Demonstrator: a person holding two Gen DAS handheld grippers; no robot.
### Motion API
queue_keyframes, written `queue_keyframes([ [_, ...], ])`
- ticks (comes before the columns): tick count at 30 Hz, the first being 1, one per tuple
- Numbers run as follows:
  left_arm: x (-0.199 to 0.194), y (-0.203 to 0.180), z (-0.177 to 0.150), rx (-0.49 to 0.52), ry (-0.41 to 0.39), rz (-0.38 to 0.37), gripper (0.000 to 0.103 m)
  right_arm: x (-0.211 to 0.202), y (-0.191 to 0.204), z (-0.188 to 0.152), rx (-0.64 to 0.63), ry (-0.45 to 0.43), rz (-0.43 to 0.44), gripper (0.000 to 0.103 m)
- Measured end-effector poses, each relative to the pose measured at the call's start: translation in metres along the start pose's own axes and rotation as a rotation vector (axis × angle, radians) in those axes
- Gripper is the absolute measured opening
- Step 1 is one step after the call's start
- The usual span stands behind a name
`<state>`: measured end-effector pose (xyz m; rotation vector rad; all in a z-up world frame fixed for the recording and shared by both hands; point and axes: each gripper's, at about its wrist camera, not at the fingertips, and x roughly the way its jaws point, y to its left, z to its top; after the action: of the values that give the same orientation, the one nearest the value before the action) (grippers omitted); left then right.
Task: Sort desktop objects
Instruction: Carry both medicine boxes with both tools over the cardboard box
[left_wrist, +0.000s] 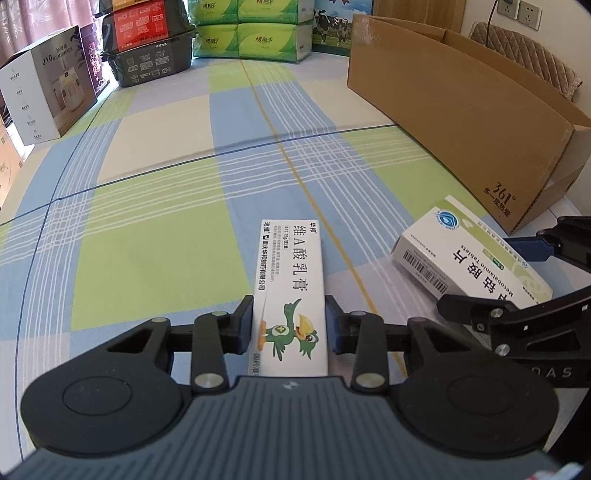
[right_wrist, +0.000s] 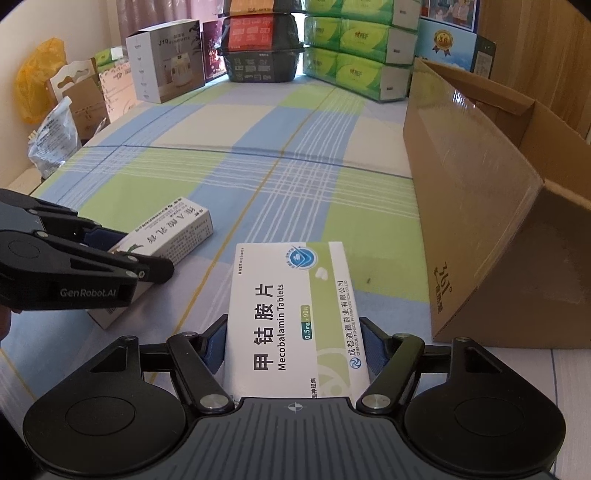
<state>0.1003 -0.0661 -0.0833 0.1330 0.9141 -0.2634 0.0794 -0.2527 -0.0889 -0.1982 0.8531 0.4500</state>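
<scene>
Gripping ointment box (left_wrist: 290, 291) between left claw (left_wrist: 288, 325) (lengthwise).

The tablet box (right_wrist: 295, 317) reads "Mecobalamin Tablets", the cardboard box (right_wrist: 480, 206) "361°", the left tool (right_wrist: 147, 254) "GenRobot.AI".
</scene>
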Motion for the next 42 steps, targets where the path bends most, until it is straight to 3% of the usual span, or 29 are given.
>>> queue_keyframes([
  [10, -0.010, 0.003, -0.002, -0.024, -0.008, -0.016, 0.033, -0.019, -0.004, 0.003, 0.024, -0.014, -0.023, 0.068],
  [16, -0.032, -0.006, 0.008, -0.026, -0.052, -0.012, 0.033, -0.042, -0.006, -0.002, 0.060, -0.015, -0.018, 0.068],
  [30, -0.110, -0.082, 0.024, -0.021, -0.140, -0.079, 0.033, -0.127, -0.032, -0.012, 0.174, -0.071, -0.020, 0.068],
  [42, -0.130, -0.146, 0.038, 0.056, -0.163, -0.129, 0.033, -0.172, -0.073, -0.024, 0.262, -0.132, -0.065, 0.068],
])
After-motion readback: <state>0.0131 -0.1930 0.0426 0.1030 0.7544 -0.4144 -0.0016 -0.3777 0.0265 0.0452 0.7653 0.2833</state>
